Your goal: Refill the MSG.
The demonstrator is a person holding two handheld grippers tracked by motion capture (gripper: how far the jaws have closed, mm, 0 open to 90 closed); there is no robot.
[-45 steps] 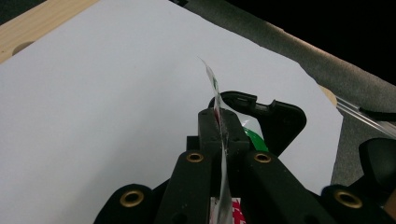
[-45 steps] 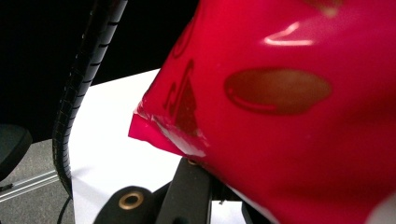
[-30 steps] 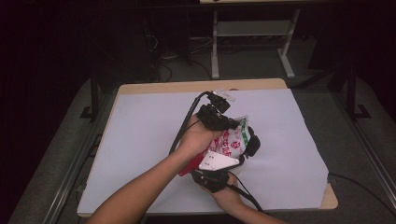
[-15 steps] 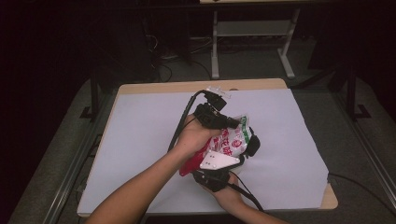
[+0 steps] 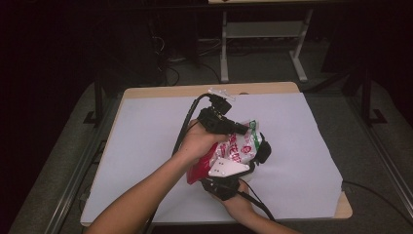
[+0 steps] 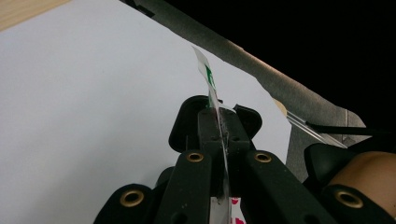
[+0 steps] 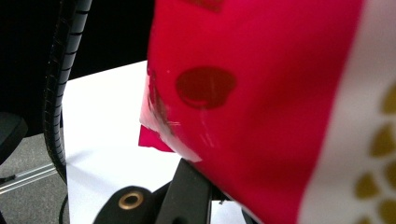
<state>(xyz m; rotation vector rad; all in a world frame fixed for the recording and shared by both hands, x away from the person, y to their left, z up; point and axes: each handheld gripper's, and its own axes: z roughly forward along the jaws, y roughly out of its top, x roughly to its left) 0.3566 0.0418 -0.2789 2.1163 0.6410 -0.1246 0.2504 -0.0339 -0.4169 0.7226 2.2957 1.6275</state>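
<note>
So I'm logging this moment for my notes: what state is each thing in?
Snack bag: held up off the table between both tongs, crumpled.
Left tongs: shut on the bag's thin top edge.
Right tongs: shut on the bag's red end.
White table cover: lying flat, its right edge uneven.

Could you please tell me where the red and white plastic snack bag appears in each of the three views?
High view: red and white plastic snack bag at table centre, between both grippers.
Left gripper view: its thin edge stands pinched between the jaws, centre.
Right gripper view: its red side covers the right.
Shared landmark: the white table sheet.
</note>
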